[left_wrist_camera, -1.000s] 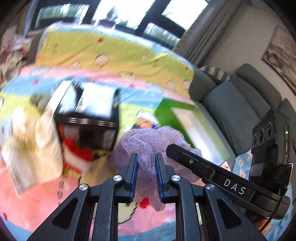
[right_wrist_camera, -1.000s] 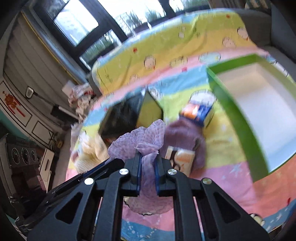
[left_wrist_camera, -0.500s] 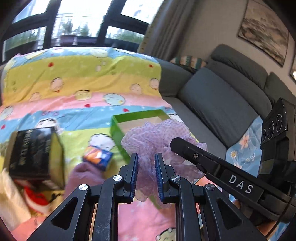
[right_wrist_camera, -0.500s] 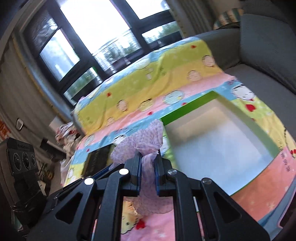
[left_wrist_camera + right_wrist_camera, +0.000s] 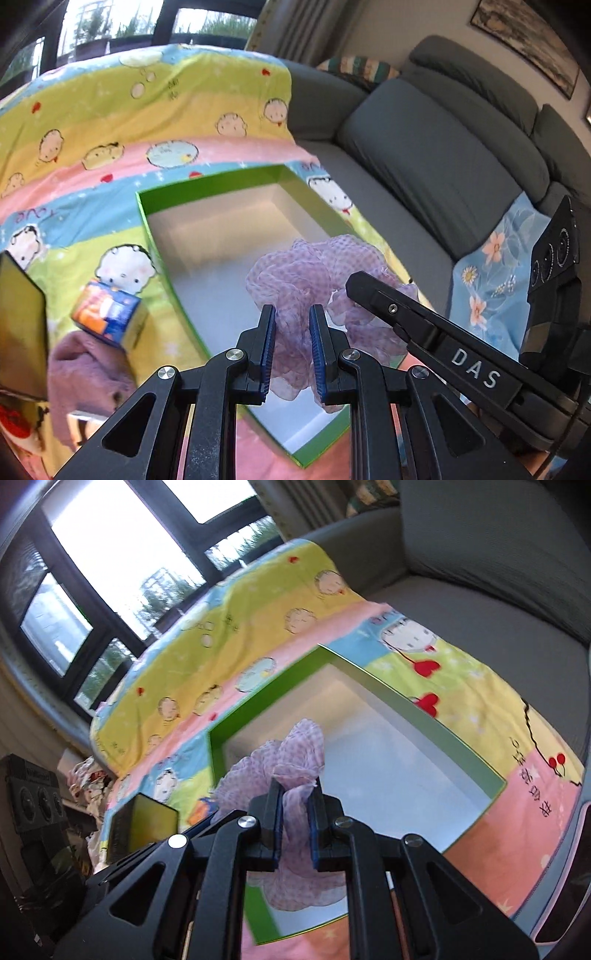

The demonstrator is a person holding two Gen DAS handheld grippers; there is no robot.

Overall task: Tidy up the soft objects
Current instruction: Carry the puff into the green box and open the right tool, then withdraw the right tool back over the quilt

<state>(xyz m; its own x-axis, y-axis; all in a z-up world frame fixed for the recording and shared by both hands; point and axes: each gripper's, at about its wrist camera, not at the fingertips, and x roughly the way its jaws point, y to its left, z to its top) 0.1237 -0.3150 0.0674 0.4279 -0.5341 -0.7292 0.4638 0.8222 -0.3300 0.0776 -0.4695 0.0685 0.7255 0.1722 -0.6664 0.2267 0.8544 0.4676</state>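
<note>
A crumpled lilac checked cloth (image 5: 317, 273) hangs between both grippers above an open green box (image 5: 146, 218) with a white inside. My left gripper (image 5: 291, 325) is shut on the cloth's lower part. My right gripper (image 5: 295, 801) is shut on another fold of the same cloth (image 5: 291, 753), and its black body crosses the left wrist view at the right. The green box (image 5: 436, 723) lies on a colourful cartoon blanket (image 5: 258, 635) and holds nothing that I can see.
Left of the box lie an orange-and-blue packet (image 5: 107, 314), a purple fuzzy cloth (image 5: 85, 380) and a dark box with a yellow side (image 5: 18, 321). A grey sofa (image 5: 436, 147) stands at the right. A black speaker (image 5: 33, 794) stands far left.
Both grippers have carried the lilac cloth to the right, from over the dark box and packet to above the open green box. Both stay shut on it.
</note>
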